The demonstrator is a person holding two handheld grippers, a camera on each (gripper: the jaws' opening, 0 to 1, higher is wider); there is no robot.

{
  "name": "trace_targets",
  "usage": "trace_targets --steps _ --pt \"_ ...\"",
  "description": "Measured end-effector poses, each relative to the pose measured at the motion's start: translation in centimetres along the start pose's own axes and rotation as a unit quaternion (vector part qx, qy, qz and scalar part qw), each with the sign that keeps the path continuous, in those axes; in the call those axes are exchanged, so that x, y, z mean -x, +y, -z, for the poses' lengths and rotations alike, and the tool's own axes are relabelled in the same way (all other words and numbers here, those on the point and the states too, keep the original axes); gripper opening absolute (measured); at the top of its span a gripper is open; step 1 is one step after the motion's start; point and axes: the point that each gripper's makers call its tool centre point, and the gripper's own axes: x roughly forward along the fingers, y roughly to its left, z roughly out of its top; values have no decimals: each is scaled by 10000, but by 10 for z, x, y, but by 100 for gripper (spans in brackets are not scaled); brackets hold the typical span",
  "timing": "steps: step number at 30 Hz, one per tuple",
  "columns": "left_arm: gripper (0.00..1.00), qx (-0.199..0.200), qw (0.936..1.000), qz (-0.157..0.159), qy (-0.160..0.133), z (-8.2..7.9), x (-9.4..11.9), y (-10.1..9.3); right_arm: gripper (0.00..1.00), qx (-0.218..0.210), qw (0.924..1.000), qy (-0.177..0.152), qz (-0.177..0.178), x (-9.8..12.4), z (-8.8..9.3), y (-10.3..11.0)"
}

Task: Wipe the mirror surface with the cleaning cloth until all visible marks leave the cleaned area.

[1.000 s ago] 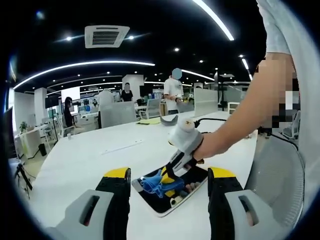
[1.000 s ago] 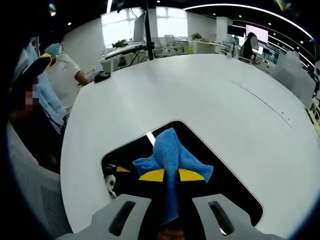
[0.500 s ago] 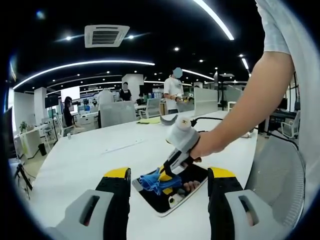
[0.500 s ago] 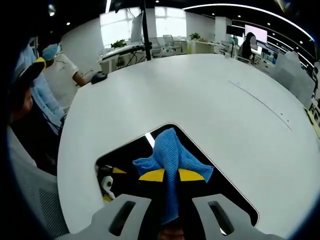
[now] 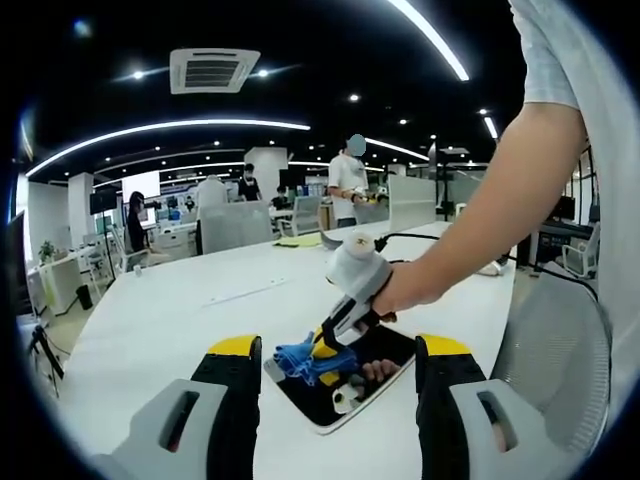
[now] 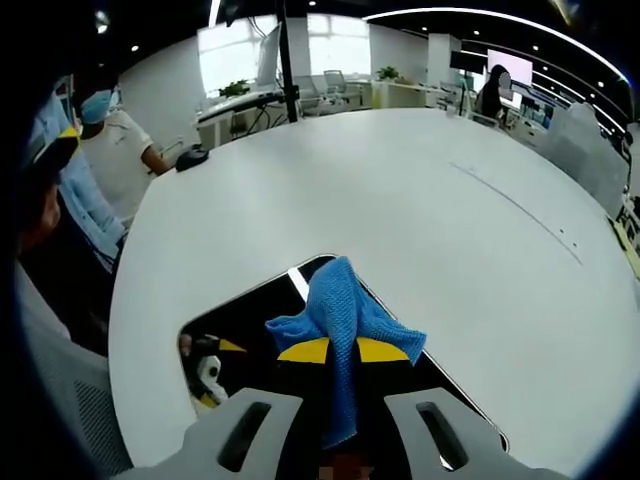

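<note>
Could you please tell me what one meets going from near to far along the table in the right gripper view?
Right tool → blue cleaning cloth → mirror → bare white table → distant desks by the bright windows.

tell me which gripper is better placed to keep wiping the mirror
Right. The right gripper is shut on the blue cloth and already sits over the mirror. The left gripper is open, holds nothing, and hangs back at the mirror's near edge.

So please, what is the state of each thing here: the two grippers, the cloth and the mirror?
Right gripper: shut on the blue cloth, over the mirror.
Left gripper: open, holding nothing, jaws either side of the mirror in its view.
Blue cloth: bunched, pinched between the jaws.
Mirror: flat on the white table.
</note>
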Motion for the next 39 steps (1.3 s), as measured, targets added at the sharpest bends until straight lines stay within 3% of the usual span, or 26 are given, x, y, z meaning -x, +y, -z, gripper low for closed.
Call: trace_targets --steps 39 --pt "62 57 10000 -2 29 4 -2 6 3 -116 9998 -73 113 -12 -13 -19"
